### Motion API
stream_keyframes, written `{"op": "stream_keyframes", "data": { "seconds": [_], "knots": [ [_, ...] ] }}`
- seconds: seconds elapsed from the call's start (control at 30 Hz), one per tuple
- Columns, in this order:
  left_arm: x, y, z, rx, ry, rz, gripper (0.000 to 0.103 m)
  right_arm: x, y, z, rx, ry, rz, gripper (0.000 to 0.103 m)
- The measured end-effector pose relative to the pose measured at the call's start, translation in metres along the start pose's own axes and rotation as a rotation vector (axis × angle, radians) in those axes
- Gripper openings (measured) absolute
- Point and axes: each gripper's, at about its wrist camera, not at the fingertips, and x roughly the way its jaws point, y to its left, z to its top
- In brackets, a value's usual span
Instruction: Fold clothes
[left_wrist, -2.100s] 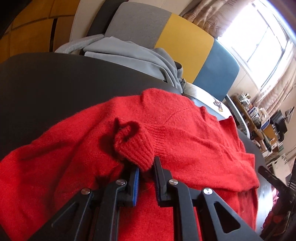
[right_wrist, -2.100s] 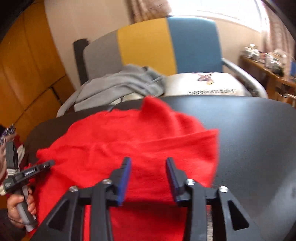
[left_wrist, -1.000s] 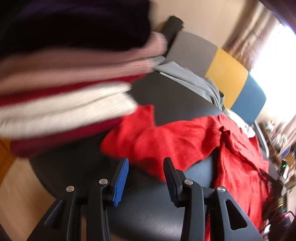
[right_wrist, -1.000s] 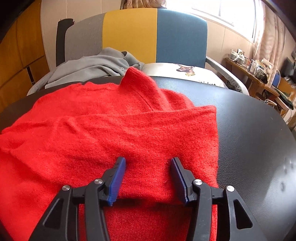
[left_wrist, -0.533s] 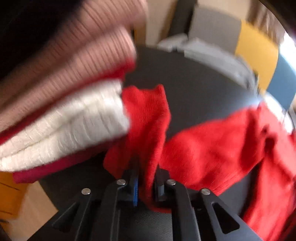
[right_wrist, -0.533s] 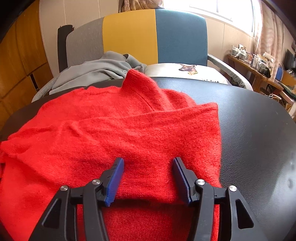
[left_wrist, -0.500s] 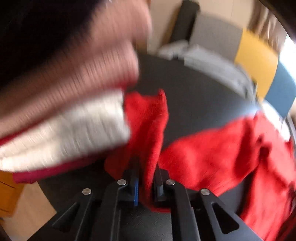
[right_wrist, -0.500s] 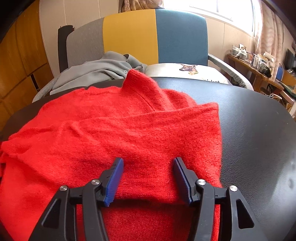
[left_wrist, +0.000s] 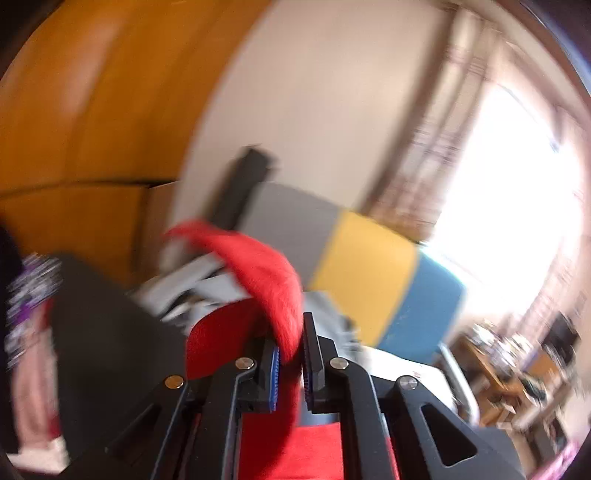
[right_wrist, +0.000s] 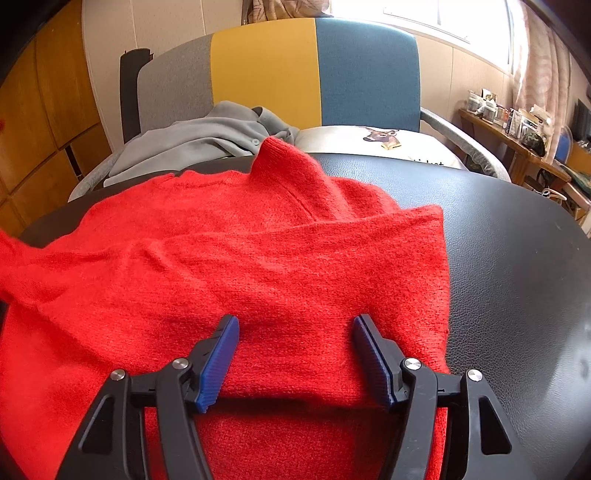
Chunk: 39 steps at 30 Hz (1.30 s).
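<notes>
Left tool (left_wrist: 291, 354) lifted, pinching red sweater (right_wrist: 258, 258) sleeve (left_wrist: 266, 273); right tool (right_wrist: 295, 354) opening, empty. We're mid-fold; body left.

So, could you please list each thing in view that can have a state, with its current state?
Left gripper: shut on the red sleeve.
Red sleeve: lifted, arching up from the jaws.
Right gripper: jaws opening, poised over the sweater, gripping nothing.
Red sweater: spread on the black table, right side folded in.
Grey garment: crumpled on the chair.
</notes>
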Motion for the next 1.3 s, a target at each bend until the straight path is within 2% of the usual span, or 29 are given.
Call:
{"op": "stream_keyframes", "data": {
  "seconds": [0.07, 0.13, 0.23, 0.3, 0.37, 0.47, 0.6, 0.73, 0.87, 0.97, 1.03, 1.13, 1.2, 1.23, 1.3],
  "knots": [
    [0.009, -0.04, -0.014, 0.103, 0.03, -0.094, 0.008, 0.0, -0.001, 0.0, 0.003, -0.001, 0.002, 0.066],
    [0.02, -0.076, -0.044, 0.179, 0.096, -0.197, 0.008, 0.0, -0.002, 0.0, 0.008, -0.003, 0.008, 0.067],
    [0.045, -0.118, -0.11, 0.307, 0.287, -0.328, 0.009, -0.001, -0.005, 0.001, 0.027, -0.007, 0.037, 0.072],
    [0.068, -0.135, -0.163, 0.395, 0.428, -0.375, 0.01, -0.001, -0.009, 0.001, 0.052, -0.012, 0.081, 0.078],
    [0.085, -0.138, -0.212, 0.44, 0.562, -0.378, 0.015, -0.002, -0.014, 0.001, 0.079, -0.016, 0.125, 0.081],
    [0.071, -0.116, -0.253, 0.416, 0.638, -0.369, 0.018, -0.002, -0.02, 0.001, 0.11, -0.024, 0.171, 0.083],
    [0.048, -0.079, -0.258, 0.245, 0.62, -0.362, 0.023, -0.002, -0.027, 0.001, 0.161, -0.038, 0.24, 0.087],
    [0.046, -0.036, -0.262, 0.118, 0.636, -0.327, 0.023, -0.006, -0.039, 0.002, 0.235, -0.032, 0.332, 0.087],
    [0.037, 0.01, -0.278, -0.005, 0.664, -0.273, 0.023, -0.021, -0.05, -0.002, 0.383, 0.0, 0.518, 0.087],
    [0.037, 0.034, -0.28, -0.074, 0.656, -0.272, 0.023, -0.024, -0.053, -0.006, 0.521, -0.007, 0.661, 0.089],
    [0.036, 0.041, -0.278, -0.095, 0.643, -0.273, 0.023, -0.012, -0.048, -0.007, 0.589, 0.034, 0.723, 0.089],
    [0.037, 0.047, -0.27, -0.131, 0.62, -0.281, 0.024, 0.004, -0.031, -0.004, 0.599, 0.091, 0.701, 0.089],
    [0.04, 0.057, -0.268, -0.18, 0.619, -0.283, 0.026, 0.01, -0.018, 0.002, 0.554, 0.118, 0.642, 0.088],
    [0.043, 0.06, -0.27, -0.196, 0.627, -0.282, 0.026, 0.013, -0.011, 0.005, 0.53, 0.133, 0.61, 0.085],
    [0.046, 0.067, -0.274, -0.225, 0.638, -0.284, 0.026, 0.012, 0.004, 0.012, 0.427, 0.162, 0.497, 0.069]
  ]
}}
